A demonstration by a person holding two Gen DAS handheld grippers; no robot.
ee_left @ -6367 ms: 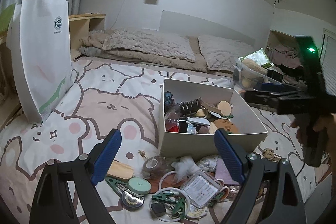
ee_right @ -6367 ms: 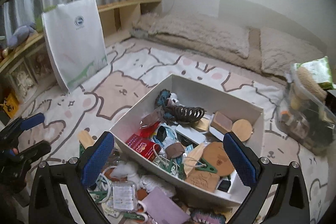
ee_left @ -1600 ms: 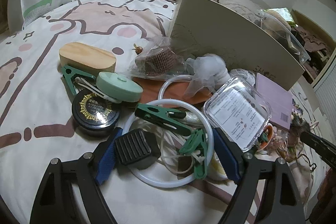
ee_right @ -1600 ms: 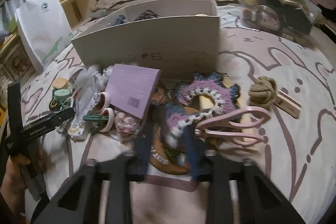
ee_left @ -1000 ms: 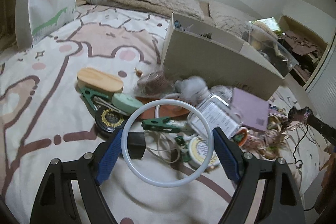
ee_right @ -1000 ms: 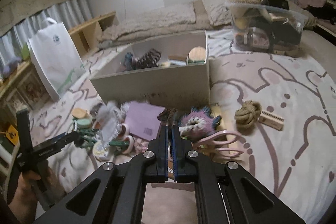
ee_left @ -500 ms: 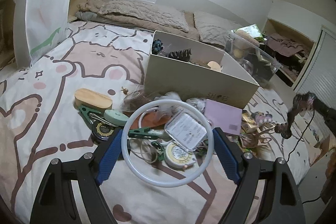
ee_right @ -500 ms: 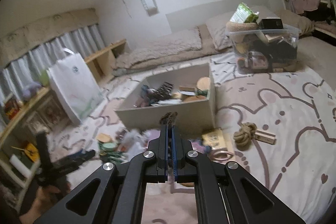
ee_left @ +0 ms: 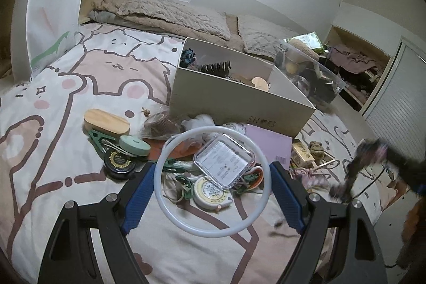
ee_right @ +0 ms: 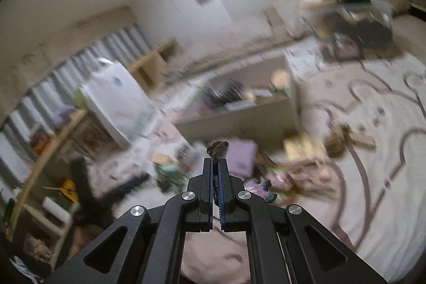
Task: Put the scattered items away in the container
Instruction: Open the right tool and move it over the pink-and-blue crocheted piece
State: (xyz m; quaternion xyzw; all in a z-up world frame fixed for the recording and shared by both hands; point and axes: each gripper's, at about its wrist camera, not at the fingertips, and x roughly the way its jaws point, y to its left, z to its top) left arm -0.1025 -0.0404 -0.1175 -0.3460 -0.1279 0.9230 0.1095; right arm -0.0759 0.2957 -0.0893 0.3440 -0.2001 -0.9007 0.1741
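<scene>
The left wrist view is sharp. The left tongs are spread wide with a white ring braced between the blue pads, lifted above the clutter on the bed. Through and around the ring lie a clear plastic case, a round yellow tin, green clips, a black tin, a mint round case, a wooden oval box and a lilac card. Behind them stands the cardboard box, already holding a dark claw clip and other pieces. At the right edge of this view a blurred dark arm carries a dangling purple-grey crocheted thing above the bed, well apart from the box.

The right wrist view is smeared by motion, so the pile and the box show only as blurs. It does show what the left cannot: the right tongs are clenched nearly together on a mottled knitted bit that sticks up past the tips. A white tote bag leans by the shelves.
</scene>
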